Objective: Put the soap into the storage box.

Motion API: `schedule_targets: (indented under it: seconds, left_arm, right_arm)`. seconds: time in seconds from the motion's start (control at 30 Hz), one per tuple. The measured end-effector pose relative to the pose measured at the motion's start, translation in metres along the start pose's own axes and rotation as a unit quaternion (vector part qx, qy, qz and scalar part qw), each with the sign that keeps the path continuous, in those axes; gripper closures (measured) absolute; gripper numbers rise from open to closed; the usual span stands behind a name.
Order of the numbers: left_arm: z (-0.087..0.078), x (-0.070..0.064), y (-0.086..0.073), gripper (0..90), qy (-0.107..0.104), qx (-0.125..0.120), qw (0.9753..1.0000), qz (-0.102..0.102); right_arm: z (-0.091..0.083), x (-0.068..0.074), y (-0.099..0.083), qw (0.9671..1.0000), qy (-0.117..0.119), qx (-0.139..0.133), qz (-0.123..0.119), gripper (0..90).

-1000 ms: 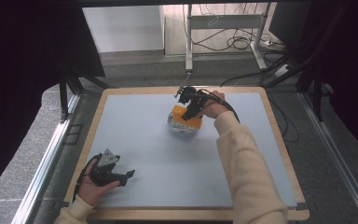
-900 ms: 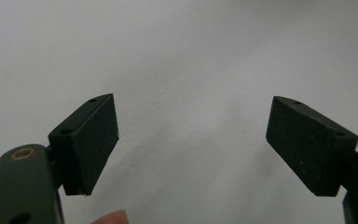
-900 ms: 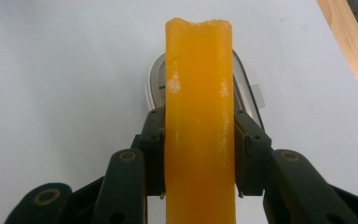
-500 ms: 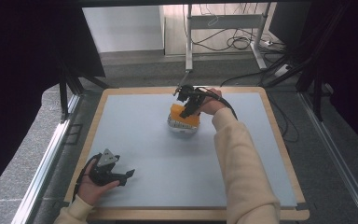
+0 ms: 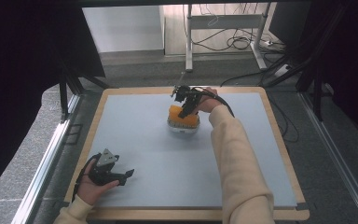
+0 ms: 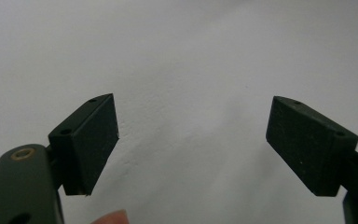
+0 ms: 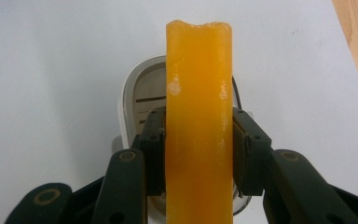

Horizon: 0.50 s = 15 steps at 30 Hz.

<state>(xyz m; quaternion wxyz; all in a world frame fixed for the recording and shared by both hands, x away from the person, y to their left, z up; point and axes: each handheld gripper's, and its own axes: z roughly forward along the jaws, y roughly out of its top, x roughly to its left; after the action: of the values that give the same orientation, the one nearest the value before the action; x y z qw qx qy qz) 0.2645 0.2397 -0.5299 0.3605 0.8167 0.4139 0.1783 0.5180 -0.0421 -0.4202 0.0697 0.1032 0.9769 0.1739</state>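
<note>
Orange slab [image 7: 198,126], clamped between the jaws of the right gripper [image 7: 198,154], hangs just above the white device [image 5: 182,127] at the table's [image 5: 135,116] far middle, so I judge lowering it squarely comes next, while the left gripper [image 6: 191,140] rests spread apart and empty

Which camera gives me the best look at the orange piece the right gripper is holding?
The right gripper view: the orange piece stands upright between the right gripper jaws, clamped on both sides, above a white device. The high view shows it small and partly covered by the gripper. The left gripper view looks at bare table.
</note>
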Motion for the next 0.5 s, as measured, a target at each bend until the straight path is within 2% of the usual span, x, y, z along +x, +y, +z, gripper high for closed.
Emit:
schedule_targets:
  seconds: [0.2, 0.27, 0.5]
  left_arm:
    - [0.0002, 0.0007, -0.0003, 17.2, 0.0, 0.0, 1.0, -0.001]
    - [0.0003, 0.0004, -0.0003, 17.2, 0.0, 0.001, 1.0, 0.0]
    - [0.0001, -0.0005, -0.0001, 17.2, -0.002, 0.002, 1.0, 0.001]
  right_arm:
    - [0.0061, -0.0014, -0.0009, 0.9999, 0.007, 0.0, -0.013, 61.0]
    - [0.0036, -0.0028, -0.0022, 0.9998, 0.001, -0.021, -0.003, 58.3]
    - [0.0024, -0.0004, -0.0022, 0.9996, -0.021, -0.018, 0.0, 48.9]
